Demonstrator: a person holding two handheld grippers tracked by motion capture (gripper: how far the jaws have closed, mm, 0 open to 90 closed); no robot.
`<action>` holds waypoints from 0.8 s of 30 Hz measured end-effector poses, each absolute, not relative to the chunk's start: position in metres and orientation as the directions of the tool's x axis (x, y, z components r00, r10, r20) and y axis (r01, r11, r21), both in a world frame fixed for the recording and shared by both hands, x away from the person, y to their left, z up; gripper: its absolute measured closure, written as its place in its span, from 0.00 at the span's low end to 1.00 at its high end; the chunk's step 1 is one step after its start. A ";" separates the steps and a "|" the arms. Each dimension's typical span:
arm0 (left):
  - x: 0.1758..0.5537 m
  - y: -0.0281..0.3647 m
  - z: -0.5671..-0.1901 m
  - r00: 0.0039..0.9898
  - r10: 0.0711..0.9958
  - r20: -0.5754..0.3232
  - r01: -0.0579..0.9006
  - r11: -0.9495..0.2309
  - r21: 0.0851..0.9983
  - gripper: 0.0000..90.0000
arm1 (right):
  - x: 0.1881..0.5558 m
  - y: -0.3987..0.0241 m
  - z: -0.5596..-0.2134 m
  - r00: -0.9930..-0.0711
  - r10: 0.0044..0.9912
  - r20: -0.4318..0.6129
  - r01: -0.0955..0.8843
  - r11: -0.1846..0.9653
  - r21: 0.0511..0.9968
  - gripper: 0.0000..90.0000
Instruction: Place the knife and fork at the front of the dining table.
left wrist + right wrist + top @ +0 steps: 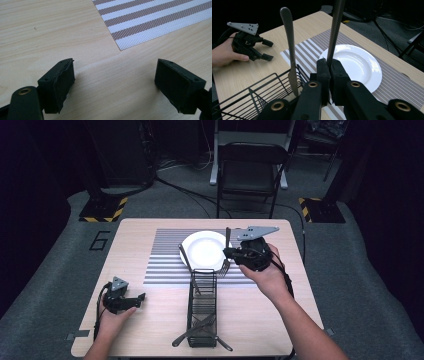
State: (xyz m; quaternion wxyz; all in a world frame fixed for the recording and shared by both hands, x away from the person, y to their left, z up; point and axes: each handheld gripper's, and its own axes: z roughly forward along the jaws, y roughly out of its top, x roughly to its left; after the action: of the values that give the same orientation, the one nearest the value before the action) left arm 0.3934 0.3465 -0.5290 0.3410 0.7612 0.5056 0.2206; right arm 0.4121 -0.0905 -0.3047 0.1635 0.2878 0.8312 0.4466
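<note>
From my seat, the table [150, 330] carries a striped placemat [165, 255] across its far half, and the plate [202, 251] sits on that mat. Just before the plate, a wire cutlery basket [202, 307] runs toward my near edge, its far end on the mat. A knife [290, 50] stands upright in the basket's far end. The right gripper [231, 253] hovers at the plate's right rim with a fork [226, 252], tines down. The left gripper [141, 297] rests on the table, well left of the basket.
</note>
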 end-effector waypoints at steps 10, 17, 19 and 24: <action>0.393 0.346 -0.529 0.391 0.920 -0.009 0.619 -0.256 0.742 0.17 | 0.417 -0.099 -0.312 -0.753 0.658 -0.012 0.351 0.417 0.838 0.97; 0.393 0.346 -0.529 0.388 0.922 -0.009 0.617 -0.252 0.746 0.17 | 0.422 -0.105 -0.320 -0.740 0.673 -0.010 0.360 0.409 0.839 0.97; 0.393 0.346 -0.529 0.390 0.921 -0.010 0.620 -0.255 0.743 0.17 | 0.424 -0.106 -0.323 -0.739 0.674 -0.015 0.353 0.406 0.843 0.97; 0.393 0.346 -0.529 0.387 0.922 -0.009 0.617 -0.252 0.746 0.17 | 0.427 -0.107 -0.332 -0.727 0.686 -0.017 0.362 0.405 0.839 0.97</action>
State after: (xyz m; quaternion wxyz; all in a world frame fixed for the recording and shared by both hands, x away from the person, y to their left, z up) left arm 0.3929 0.3457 -0.5295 0.3425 0.7592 0.5066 0.2227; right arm 0.4266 -0.1074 -0.3320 0.1834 0.3205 0.8179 0.4413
